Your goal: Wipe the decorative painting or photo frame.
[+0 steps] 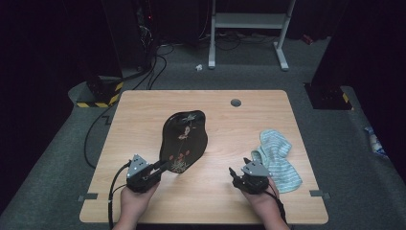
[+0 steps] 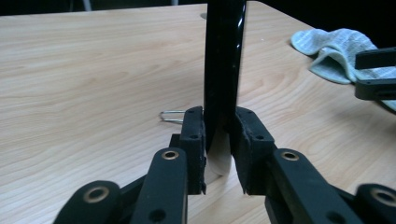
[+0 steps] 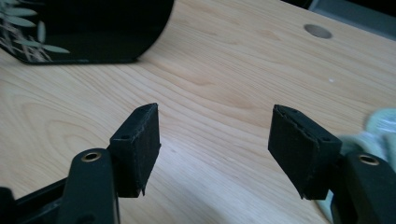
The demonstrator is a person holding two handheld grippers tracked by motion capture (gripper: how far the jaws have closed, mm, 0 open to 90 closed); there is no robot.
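Jaws of the left gripper (image 1: 162, 168) were clamped on the near rim of the black lacquered tray (image 1: 183, 140), whose long axis ran away across the table (image 1: 143, 103). Right gripper (image 1: 236, 175) stood open, empty, beside the striped cloth (image 1: 277, 158).

table (image 1: 143, 103): wood | on it: black tray (image 1: 184, 132); striped cloth (image 1: 280, 158)
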